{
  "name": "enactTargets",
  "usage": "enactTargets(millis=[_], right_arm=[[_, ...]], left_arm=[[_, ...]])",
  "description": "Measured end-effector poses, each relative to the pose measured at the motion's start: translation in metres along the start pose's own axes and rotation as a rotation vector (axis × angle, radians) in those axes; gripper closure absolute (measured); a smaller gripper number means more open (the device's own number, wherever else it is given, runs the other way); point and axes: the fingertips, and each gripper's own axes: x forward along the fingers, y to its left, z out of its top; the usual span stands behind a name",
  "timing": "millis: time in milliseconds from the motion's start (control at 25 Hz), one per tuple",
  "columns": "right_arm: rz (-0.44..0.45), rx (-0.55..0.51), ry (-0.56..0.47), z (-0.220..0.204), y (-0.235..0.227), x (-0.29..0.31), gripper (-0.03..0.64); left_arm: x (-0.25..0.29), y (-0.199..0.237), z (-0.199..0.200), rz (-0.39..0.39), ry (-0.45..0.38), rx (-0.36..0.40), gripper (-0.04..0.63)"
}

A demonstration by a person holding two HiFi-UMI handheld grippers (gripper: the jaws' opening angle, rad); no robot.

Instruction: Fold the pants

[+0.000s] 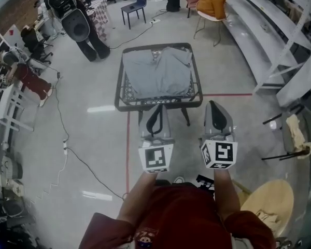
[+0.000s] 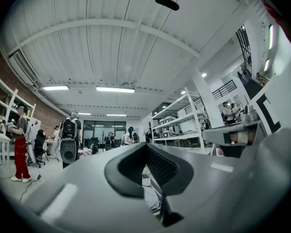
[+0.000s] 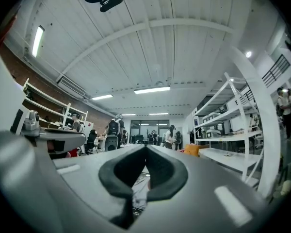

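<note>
Grey pants (image 1: 157,71) lie spread over a small black mesh table (image 1: 123,96) in the middle of the head view. My left gripper (image 1: 157,109) hovers just short of the table's near edge, jaws shut with nothing in them. A little to its right my right gripper (image 1: 213,108) is level with it, also shut and empty, off the table's near right corner. Both gripper views look level across the room over shut jaws; the left gripper (image 2: 146,147) and right gripper (image 3: 145,150) hold nothing. A sliver of the table shows through each gap.
White shelving (image 1: 269,30) runs along the right. A person with a backpack (image 1: 80,22) stands back left, another person in red trousers (image 1: 28,79) at far left. A blue chair (image 1: 135,4) and an orange-cushioned chair (image 1: 211,1) stand behind. A round wooden stool (image 1: 272,201) sits near right. Cables (image 1: 65,149) trail left.
</note>
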Motion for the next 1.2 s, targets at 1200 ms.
enactTargets(millis=[1200], right_arm=[[-0.003, -0.014, 0.104, -0.081, -0.161, 0.155, 0.615]], left_arm=[[0.218, -0.075, -0.088, -0.032, 0.064, -0.068, 0.592]])
